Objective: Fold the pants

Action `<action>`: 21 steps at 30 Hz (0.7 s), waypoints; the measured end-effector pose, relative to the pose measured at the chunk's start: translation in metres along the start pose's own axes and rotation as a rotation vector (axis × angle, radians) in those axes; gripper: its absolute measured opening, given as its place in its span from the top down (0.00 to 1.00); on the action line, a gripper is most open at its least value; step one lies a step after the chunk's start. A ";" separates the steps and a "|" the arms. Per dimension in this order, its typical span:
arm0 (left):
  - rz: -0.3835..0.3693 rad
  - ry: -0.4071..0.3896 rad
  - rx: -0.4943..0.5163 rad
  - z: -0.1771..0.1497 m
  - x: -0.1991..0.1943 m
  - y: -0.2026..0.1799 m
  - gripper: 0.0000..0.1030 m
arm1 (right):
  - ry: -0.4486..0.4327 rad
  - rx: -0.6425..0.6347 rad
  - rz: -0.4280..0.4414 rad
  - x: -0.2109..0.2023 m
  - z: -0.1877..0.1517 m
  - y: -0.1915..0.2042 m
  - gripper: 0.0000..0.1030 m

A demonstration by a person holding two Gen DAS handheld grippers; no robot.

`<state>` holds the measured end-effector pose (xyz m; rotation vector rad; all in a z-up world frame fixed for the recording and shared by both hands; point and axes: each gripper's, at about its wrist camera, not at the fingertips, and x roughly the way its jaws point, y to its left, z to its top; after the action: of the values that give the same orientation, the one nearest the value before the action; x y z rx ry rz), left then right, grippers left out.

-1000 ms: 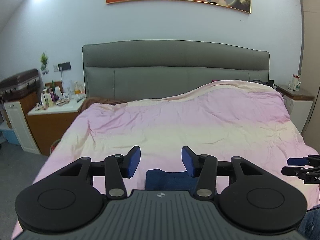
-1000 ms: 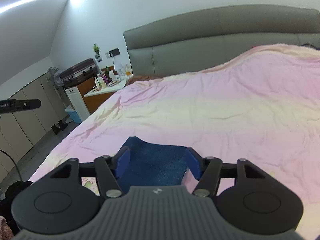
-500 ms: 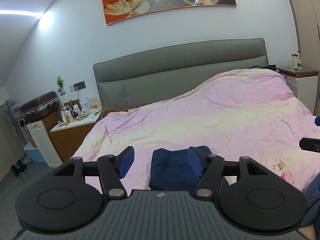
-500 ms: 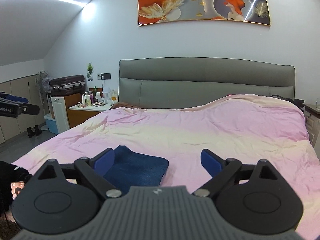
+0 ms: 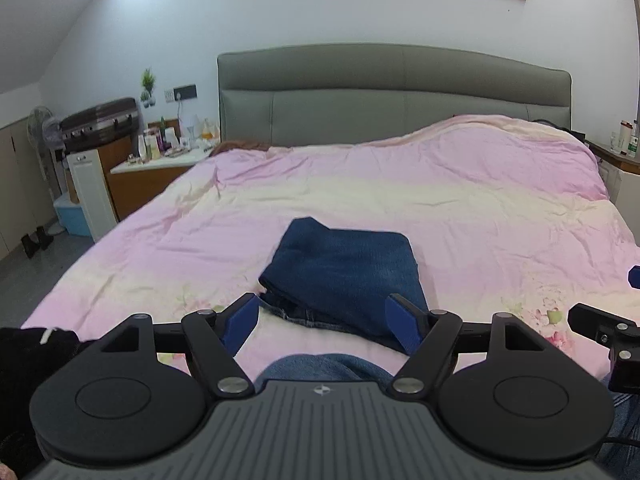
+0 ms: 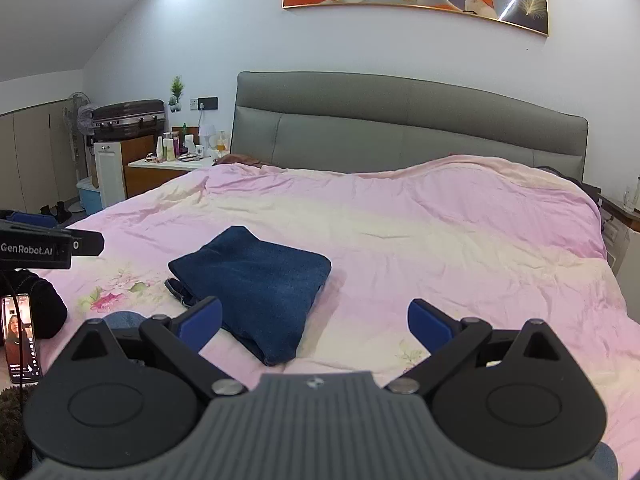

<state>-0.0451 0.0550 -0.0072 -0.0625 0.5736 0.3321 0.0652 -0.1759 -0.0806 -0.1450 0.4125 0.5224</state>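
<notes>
Dark blue denim pants (image 5: 344,268) lie folded into a compact rectangle on the pink bed cover (image 5: 460,208); they also show in the right wrist view (image 6: 256,284). My left gripper (image 5: 324,326) is open and empty, held just short of the bundle's near edge. My right gripper (image 6: 314,326) is wide open and empty, above the cover to the right of the pants. The right gripper's side shows at the left wrist view's right edge (image 5: 604,328), and the left gripper's body (image 6: 48,246) at the right wrist view's left edge.
A grey headboard (image 5: 392,92) stands at the far end. A nightstand with bottles (image 5: 160,160) and a suitcase (image 5: 100,122) are at the left. A phone (image 6: 20,338) and a black garment (image 6: 40,304) lie at the bed's near left. Another nightstand (image 5: 624,156) stands right.
Both grippers have pulled back and risen away from the folded pants, which now lie free and in full view on the bed. The right gripper's jaws opened wide.
</notes>
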 end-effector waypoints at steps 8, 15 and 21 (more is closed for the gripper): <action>-0.014 0.125 0.040 -0.014 0.023 -0.018 0.17 | 0.089 0.057 0.006 0.026 -0.009 -0.008 0.07; -0.026 0.145 0.079 -0.016 0.023 -0.026 0.17 | 0.124 0.086 0.018 0.034 -0.013 -0.013 0.07; -0.034 0.143 0.090 -0.014 0.024 -0.028 0.17 | 0.111 0.089 0.007 0.031 -0.012 -0.015 0.07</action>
<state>-0.0247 0.0334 -0.0327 -0.0087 0.7277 0.2699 0.0934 -0.1776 -0.1037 -0.0875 0.5438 0.5032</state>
